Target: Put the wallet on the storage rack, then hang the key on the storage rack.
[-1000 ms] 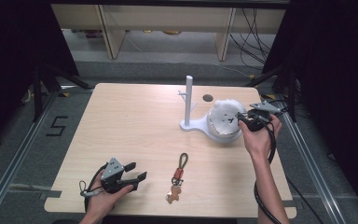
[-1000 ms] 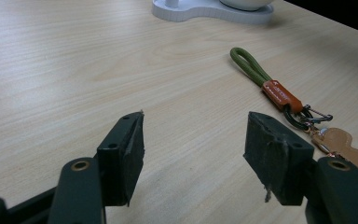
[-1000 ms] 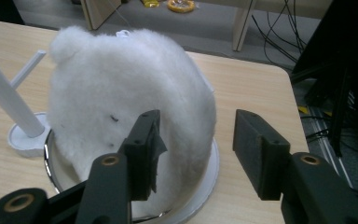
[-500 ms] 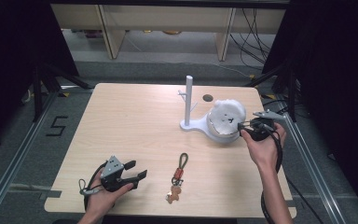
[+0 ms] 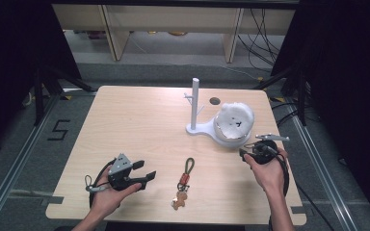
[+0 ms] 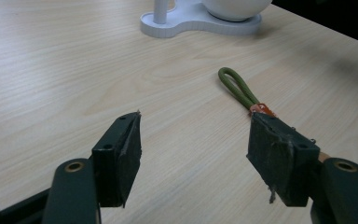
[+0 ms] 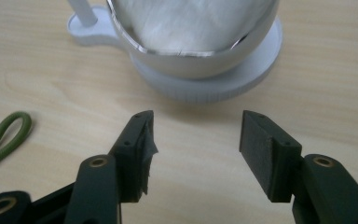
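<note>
The left gripper point(image 5: 144, 176) has its fingers point(image 6: 121, 154) spread apart with nothing between them, low over the surface point(image 5: 139, 125) near its 7 o'clock corner. In the left gripper view bare wood lies in the gap, and the right-hand finger overlaps the near end of the keychain point(image 6: 242, 91), whose green cord loop runs away toward 12 o'clock. The person's left hand point(image 5: 108, 195) wraps the gripper body from below.

The right gripper point(image 5: 244, 154) also has its fingers point(image 7: 137, 149) held apart and empty, at about 4 o'clock on the surface. They face the white bowl point(image 7: 191, 32), which sits on the round foot of a white stand point(image 5: 195, 108); fingers and bowl are near but not touching. The person's right hand point(image 5: 270, 171) grips it from the 6 o'clock side.

The keychain point(image 5: 184, 183) lies flat between the two grippers, near the 6 o'clock edge, green loop pointing to 12, a small tan charm at its near end. The bowl holds something white and fluffy point(image 5: 236, 115).
</note>
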Tool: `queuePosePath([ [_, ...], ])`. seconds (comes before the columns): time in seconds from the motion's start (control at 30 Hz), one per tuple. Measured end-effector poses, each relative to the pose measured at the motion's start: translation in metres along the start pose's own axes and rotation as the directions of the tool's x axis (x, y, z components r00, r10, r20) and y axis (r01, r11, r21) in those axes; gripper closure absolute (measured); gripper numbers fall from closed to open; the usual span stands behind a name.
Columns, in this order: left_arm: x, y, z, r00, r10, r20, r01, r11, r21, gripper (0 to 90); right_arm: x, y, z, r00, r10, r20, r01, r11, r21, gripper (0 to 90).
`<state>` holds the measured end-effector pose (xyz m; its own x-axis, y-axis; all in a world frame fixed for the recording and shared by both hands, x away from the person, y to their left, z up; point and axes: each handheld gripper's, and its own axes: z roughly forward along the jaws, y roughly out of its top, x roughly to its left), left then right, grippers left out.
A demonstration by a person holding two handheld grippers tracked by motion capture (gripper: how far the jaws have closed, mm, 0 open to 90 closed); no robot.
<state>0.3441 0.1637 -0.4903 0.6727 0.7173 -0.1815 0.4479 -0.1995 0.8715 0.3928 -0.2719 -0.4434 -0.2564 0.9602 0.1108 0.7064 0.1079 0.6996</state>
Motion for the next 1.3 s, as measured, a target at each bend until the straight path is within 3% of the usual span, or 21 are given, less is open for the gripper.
queuePosePath([
  [0.1, 0.000, 0.009, 0.003, 0.9997, -0.006, 0.023, 0.006, 0.9998, 0.019, 34.5, 0.007, -0.009, 0.002, 0.9991, 0.038, 0.020, -0.038, 0.998, 0.046, 47.5],
  [0.17, -0.002, 0.015, 0.005, 0.9996, -0.002, 0.027, 0.001, 0.9993, 0.037, 35.4, 0.007, -0.014, 0.001, 1.0000, 0.001, 0.003, -0.001, 0.998, 0.063, 48.5],
  [0.23, -0.005, 0.022, 0.009, 0.9984, -0.013, 0.055, 0.009, 0.9979, 0.064, 36.6, 0.010, -0.019, 0.002, 0.9998, 0.020, -0.009, -0.019, 0.996, 0.085, 49.6],
  [0.3, -0.010, 0.031, 0.014, 0.9983, 0.010, 0.058, -0.015, 0.9951, 0.098, 37.6, 0.014, -0.022, 0.000, 0.9992, 0.041, -0.001, -0.040, 0.991, 0.130, 49.7],
  [0.33, -0.013, 0.035, 0.017, 0.9976, 0.020, 0.067, -0.028, 0.9927, 0.117, 37.9, 0.017, -0.023, 0.000, 0.9982, 0.059, 0.006, -0.060, 0.988, 0.144, 49.7],
  [0.37, -0.015, 0.039, 0.021, 0.9971, 0.022, 0.073, -0.032, 0.9911, 0.129, 39.0, 0.015, -0.025, 0.001, 0.9998, 0.019, 0.005, -0.020, 0.989, 0.144, 50.0],
  [0.47, -0.022, 0.051, 0.031, 0.9960, 0.033, 0.083, -0.049, 0.9806, 0.190, 40.2, 0.017, -0.029, 0.000, 0.9998, 0.019, 0.010, -0.021, 0.984, 0.180, 51.2],
  [0.5, -0.022, 0.055, 0.035, 0.9950, 0.052, 0.085, -0.070, 0.9717, 0.226, 40.1, 0.019, -0.030, -0.001, 0.9993, 0.036, 0.012, -0.037, 0.981, 0.192, 51.8],
  [0.6, -0.026, 0.063, 0.046, 0.9939, 0.055, 0.095, -0.081, 0.9514, 0.297, 40.3, 0.020, -0.033, 0.000, 0.9989, 0.037, 0.029, -0.042, 0.973, 0.226, 52.8],
  [0.63, -0.029, 0.064, 0.049, 0.9961, 0.018, 0.086, -0.046, 0.9380, 0.343, 39.7, 0.020, -0.033, 0.000, 0.9987, 0.046, 0.022, -0.050, 0.970, 0.238, 52.8],
  [0.67, -0.027, 0.066, 0.054, 0.9936, 0.038, 0.107, -0.074, 0.9305, 0.359, 39.7, 0.020, -0.034, 0.000, 0.9989, 0.038, 0.028, -0.043, 0.970, 0.238, 52.8],
  [0.73, -0.028, 0.068, 0.061, 0.9947, 0.027, 0.099, -0.063, 0.9215, 0.383, 39.7, 0.020, -0.035, 0.000, 0.9986, 0.040, 0.034, -0.047, 0.969, 0.244, 52.6],
  [0.77, -0.025, 0.072, 0.063, 0.9908, 0.069, 0.116, -0.114, 0.8892, 0.443, 39.7, 0.019, -0.036, -0.001, 0.9988, 0.038, 0.032, -0.045, 0.969, 0.245, 52.5],
  [0.83, -0.027, 0.074, 0.070, 0.9933, 0.041, 0.108, -0.086, 0.8864, 0.455, 40.2, 0.020, -0.036, -0.001, 0.9981, 0.051, 0.033, -0.058, 0.968, 0.244, 52.5],
  [0.87, -0.028, 0.076, 0.074, 0.9940, 0.032, 0.105, -0.078, 0.8765, 0.475, 40.2, 0.020, -0.036, -0.001, 0.9983, 0.053, 0.024, -0.057, 0.968, 0.245, 52.4],
  [0.97, -0.033, 0.079, 0.083, 0.9956, 0.006, 0.094, -0.052, 0.8640, 0.501, 40.8, 0.019, -0.036, -0.002, 0.9980, 0.054, 0.032, -0.060, 0.968, 0.242, 52.0],
  [1.03, -0.037, 0.081, 0.088, 0.9968, -0.005, 0.080, -0.039, 0.8461, 0.532, 40.9, 0.018, -0.036, -0.002, 0.9981, 0.056, 0.026, -0.061, 0.968, 0.243, 52.1],
  [1.2, -0.047, 0.086, 0.105, 0.9986, -0.020, 0.049, -0.012, 0.8181, 0.575, 43.6, 0.017, -0.038, -0.001, 0.9984, 0.045, 0.035, -0.052, 0.970, 0.238, 52.0],
  [1.23, -0.050, 0.086, 0.108, 0.9988, -0.033, 0.037, 0.005, 0.8084, 0.589, 43.5, 0.017, -0.038, -0.001, 0.9984, 0.045, 0.033, -0.052, 0.970, 0.237, 52.0],
  [1.3, -0.052, 0.087, 0.113, 0.9991, -0.022, 0.037, -0.005, 0.7903, 0.613, 43.5, 0.016, -0.038, -0.002, 0.9985, 0.046, 0.030, -0.052, 0.971, 0.234, 52.0],
])
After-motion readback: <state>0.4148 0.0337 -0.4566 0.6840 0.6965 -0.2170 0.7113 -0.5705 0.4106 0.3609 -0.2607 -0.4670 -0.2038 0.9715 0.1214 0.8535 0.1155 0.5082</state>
